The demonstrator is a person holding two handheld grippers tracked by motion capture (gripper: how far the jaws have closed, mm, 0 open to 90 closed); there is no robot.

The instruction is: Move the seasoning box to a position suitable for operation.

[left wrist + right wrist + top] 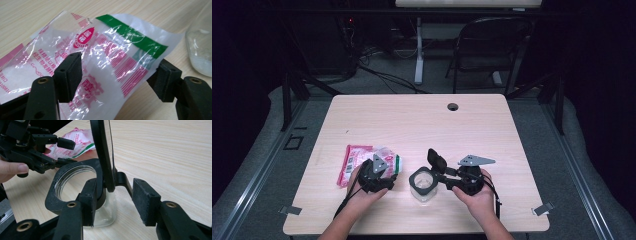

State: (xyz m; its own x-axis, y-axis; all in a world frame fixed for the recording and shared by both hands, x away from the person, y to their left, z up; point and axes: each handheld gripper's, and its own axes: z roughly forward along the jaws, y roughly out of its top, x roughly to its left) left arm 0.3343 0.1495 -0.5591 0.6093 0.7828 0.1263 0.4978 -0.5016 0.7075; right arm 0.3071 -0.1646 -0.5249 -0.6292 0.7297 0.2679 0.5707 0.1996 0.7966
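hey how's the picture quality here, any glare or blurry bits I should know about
High view: table evenly lit, surroundings nearly black, details small and soft. Left gripper view: white glare streaks on the crinkled plastic bag; the glass jar at the right edge is blurred. Right gripper view: jar rim sharp, near pads slightly soft.

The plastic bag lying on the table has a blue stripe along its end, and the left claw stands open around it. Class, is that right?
Not quite. The stripe on the plastic bag is green, as the left gripper view shows. The left claw does stand open around it.
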